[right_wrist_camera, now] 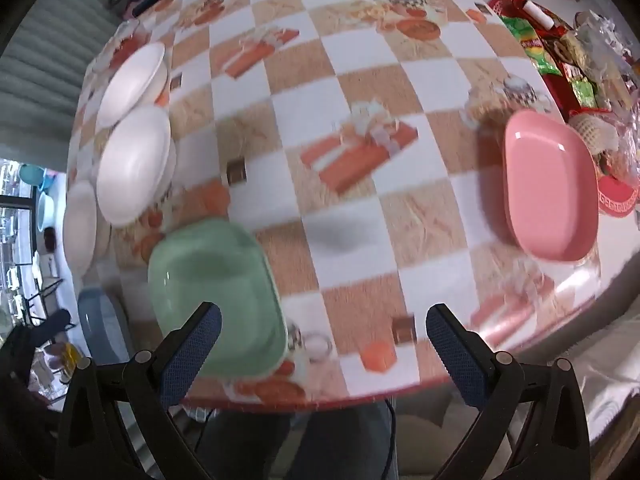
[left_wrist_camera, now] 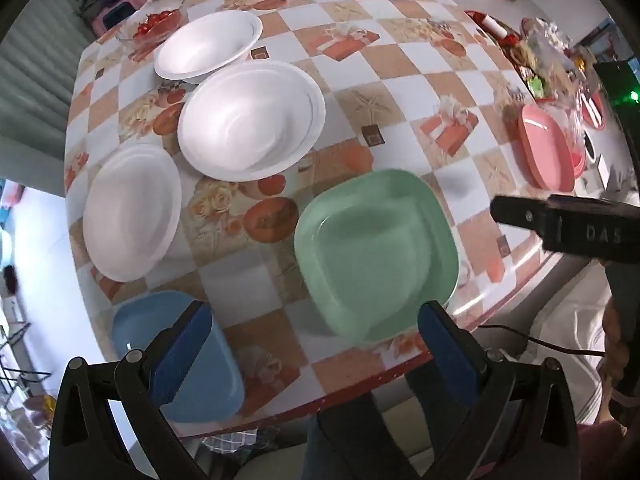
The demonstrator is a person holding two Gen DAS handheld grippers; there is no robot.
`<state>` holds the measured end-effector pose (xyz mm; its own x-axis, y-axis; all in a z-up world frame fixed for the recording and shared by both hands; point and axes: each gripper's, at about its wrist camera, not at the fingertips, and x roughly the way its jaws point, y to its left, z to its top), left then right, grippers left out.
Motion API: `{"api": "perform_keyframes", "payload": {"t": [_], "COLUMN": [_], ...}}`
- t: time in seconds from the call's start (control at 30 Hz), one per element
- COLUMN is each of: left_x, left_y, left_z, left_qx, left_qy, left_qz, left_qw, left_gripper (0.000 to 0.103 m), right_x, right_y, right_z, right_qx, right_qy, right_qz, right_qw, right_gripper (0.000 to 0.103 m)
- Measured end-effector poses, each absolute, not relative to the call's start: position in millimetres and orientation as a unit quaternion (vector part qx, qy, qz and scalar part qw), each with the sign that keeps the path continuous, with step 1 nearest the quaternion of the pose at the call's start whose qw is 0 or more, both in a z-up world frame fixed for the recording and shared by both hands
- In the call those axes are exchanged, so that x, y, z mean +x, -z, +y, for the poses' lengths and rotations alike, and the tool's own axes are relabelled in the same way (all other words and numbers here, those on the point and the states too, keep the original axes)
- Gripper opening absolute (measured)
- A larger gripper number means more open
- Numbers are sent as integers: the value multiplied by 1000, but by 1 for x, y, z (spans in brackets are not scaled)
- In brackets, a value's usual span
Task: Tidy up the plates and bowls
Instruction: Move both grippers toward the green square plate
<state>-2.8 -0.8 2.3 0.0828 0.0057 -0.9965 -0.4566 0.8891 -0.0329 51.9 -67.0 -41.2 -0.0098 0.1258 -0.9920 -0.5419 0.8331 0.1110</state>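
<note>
In the left wrist view, the blue plate (left_wrist_camera: pixel 180 356) lies at the near left corner of the table (left_wrist_camera: pixel 360 60), partly behind the left finger (left_wrist_camera: pixel 182 354) of the left gripper (left_wrist_camera: pixel 316 348). Beyond it, a white plate (left_wrist_camera: pixel 132 212) lies near the left edge. Farther on stands a white bowl (left_wrist_camera: pixel 248 120), and a second white bowl (left_wrist_camera: pixel 208 44) stands just behind it; their rims seem to touch. A glass bowl (left_wrist_camera: pixel 154 22) with red fruit is at the far left corner. The green plate (left_wrist_camera: pixel 376 252) lies flat near the front edge, just ahead of the jaws and a little toward the right finger (left_wrist_camera: pixel 444 344). The jaws of the left gripper are spread wide and grasp nothing. On the right, the pink plate (left_wrist_camera: pixel 546 146) lies near the right edge, well apart from the green one.

In the right wrist view, which is a little blurred, the white dishes stand in a row at the left edge. The green plate (right_wrist_camera: pixel 216 292) is partly behind the left finger (right_wrist_camera: pixel 192 356) of the right gripper (right_wrist_camera: pixel 324 352), outside the gap between the fingers. This gap holds only bare tablecloth. The jaws of the right gripper are also spread wide and hold nothing. The pink plate (right_wrist_camera: pixel 550 188) lies far right, beyond the right finger (right_wrist_camera: pixel 456 352), beside a red tray (right_wrist_camera: pixel 516 4) of packets
</note>
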Motion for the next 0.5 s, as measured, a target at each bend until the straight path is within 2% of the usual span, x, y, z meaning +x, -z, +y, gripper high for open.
{"api": "perform_keyframes", "payload": {"t": [0.5], "left_x": [-23], "left_y": [-12], "left_z": [12], "left_qx": [-191], "left_qy": [-171], "left_qz": [661], "left_qw": [705], "left_gripper": [103], "right_x": [16], "right_y": [29], "right_z": [-86], "right_qx": [-135], "right_qy": [-211], "right_qz": [687], "right_qw": [682], "right_gripper": [103]}}
